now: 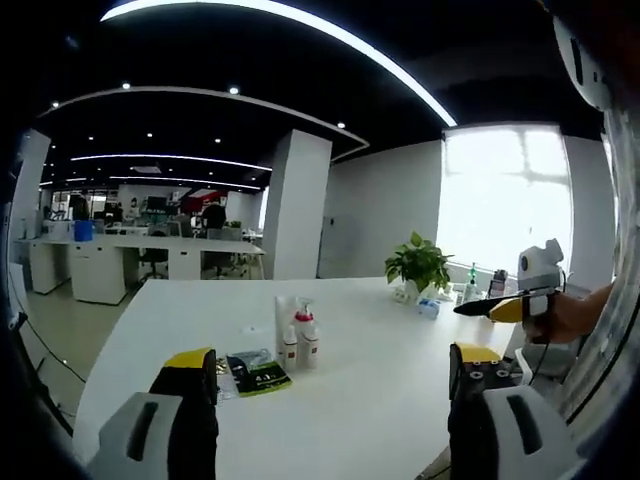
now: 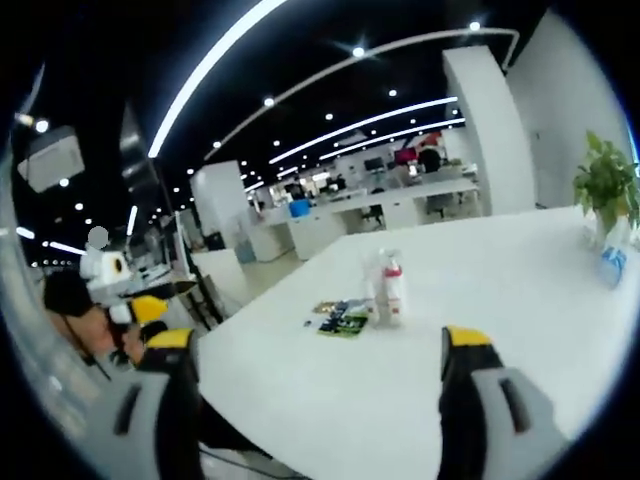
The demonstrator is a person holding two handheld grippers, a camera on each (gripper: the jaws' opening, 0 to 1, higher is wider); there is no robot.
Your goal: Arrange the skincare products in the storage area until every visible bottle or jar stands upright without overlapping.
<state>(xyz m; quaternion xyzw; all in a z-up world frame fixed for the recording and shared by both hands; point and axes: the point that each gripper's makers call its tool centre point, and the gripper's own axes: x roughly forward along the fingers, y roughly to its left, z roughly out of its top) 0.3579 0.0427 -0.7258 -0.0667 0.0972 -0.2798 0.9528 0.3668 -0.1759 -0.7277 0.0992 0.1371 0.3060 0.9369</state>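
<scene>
Upright bottles [image 2: 388,287] on white table [image 2: 480,290]

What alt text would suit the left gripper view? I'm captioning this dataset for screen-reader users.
A cluster of small white bottles, some red-capped, stands upright on a large white table beside a flat dark packet. The left gripper, open and empty, hangs short of them; the right gripper enters at right. A potted plant sits by the window.
</scene>
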